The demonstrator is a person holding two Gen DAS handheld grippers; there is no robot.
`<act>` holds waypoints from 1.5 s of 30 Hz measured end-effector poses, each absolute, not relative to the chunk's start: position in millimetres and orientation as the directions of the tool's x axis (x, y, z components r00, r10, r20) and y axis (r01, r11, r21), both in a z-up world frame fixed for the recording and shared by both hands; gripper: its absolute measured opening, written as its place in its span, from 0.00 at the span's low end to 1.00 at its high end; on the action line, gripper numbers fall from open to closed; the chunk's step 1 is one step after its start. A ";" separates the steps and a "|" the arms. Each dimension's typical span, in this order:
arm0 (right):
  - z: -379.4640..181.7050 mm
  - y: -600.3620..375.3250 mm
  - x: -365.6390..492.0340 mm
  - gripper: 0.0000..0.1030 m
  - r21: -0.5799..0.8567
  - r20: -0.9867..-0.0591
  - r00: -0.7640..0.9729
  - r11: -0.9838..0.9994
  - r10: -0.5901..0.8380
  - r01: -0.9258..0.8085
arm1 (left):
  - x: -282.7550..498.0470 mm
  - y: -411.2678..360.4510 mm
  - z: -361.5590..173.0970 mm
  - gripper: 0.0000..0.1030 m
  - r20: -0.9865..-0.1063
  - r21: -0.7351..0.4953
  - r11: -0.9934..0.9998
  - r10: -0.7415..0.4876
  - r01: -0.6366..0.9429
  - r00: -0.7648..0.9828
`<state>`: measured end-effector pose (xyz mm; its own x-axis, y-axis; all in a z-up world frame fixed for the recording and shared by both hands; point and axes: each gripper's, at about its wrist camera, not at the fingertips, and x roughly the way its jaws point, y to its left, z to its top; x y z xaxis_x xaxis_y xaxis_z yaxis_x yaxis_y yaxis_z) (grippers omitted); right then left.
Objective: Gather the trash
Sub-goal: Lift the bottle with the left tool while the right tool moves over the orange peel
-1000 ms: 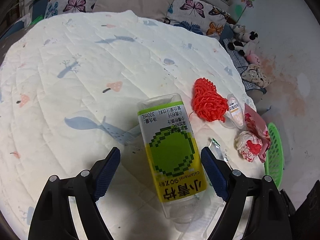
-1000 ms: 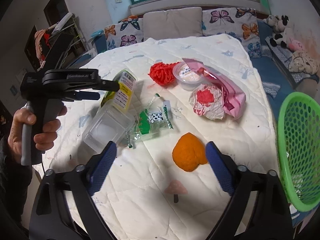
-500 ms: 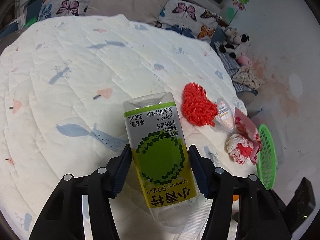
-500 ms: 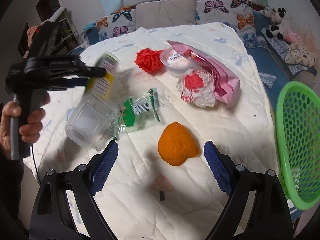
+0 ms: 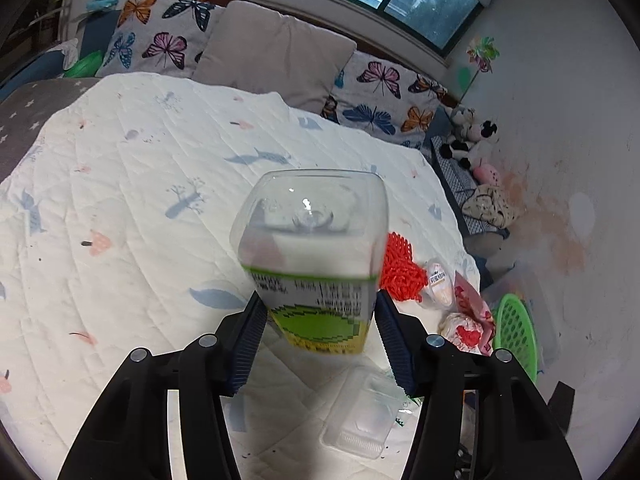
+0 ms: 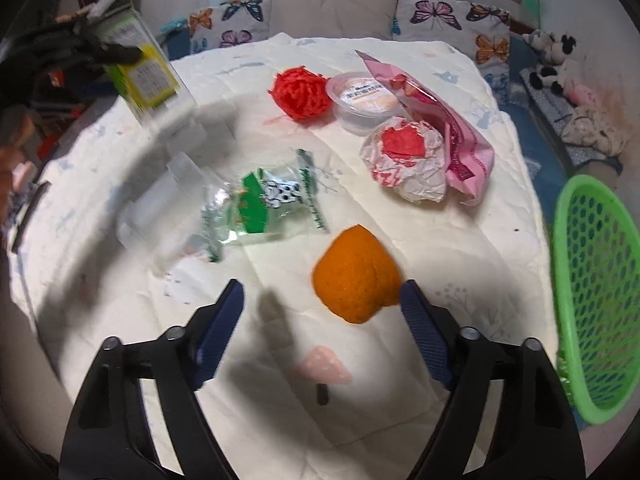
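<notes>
My left gripper (image 5: 318,316) is shut on a clear square bottle with a green-yellow label (image 5: 316,256), held up off the quilted table; the bottle also shows in the right wrist view (image 6: 148,76). My right gripper (image 6: 322,300) is open, just above an orange peel (image 6: 356,276) that lies between its fingertips. On the table lie a clear plastic box (image 6: 160,208), a green-white wrapper (image 6: 260,204), a red mesh ball (image 6: 300,92), a small plastic cup (image 6: 364,100), a crumpled red-white paper (image 6: 404,164) and a pink bag (image 6: 452,132).
A green mesh basket (image 6: 596,292) stands off the table's right edge; it also shows in the left wrist view (image 5: 514,328). Butterfly cushions (image 5: 152,40) and plush toys (image 5: 472,136) line the far side. The white quilt (image 5: 120,200) covers the table.
My left gripper closed on the bottle and lifted it off the table, tilting it up. My right gripper moved forward and down over the orange peel.
</notes>
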<state>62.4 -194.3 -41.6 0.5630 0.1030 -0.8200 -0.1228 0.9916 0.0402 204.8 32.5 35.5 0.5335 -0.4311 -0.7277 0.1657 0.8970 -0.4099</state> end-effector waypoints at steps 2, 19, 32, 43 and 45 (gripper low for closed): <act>-43.8 -195.6 63.5 0.65 0.019 -0.823 0.563 0.994 0.078 -0.110 | 203.3 36.8 38.4 0.52 -0.722 -0.415 0.895 -0.434 0.164 0.539; -51.7 -207.1 66.6 0.62 0.043 -0.826 0.559 0.997 0.075 -0.071 | 189.8 49.7 61.2 0.52 -0.683 -0.432 0.884 -0.449 0.177 0.576; -50.3 -208.3 66.0 0.49 0.031 -0.827 0.560 0.998 0.057 -0.057 | 191.7 50.0 53.3 0.52 -0.698 -0.428 0.887 -0.446 0.173 0.561; -49.0 -208.5 66.9 0.53 0.034 -0.828 0.558 0.998 0.059 -0.054 | 191.3 50.7 48.0 0.52 -0.705 -0.431 0.887 -0.447 0.167 0.550; -49.0 -209.0 66.4 0.57 0.038 -0.829 0.556 0.998 0.059 -0.049 | 192.3 51.3 48.1 0.52 -0.703 -0.435 0.884 -0.452 0.171 0.550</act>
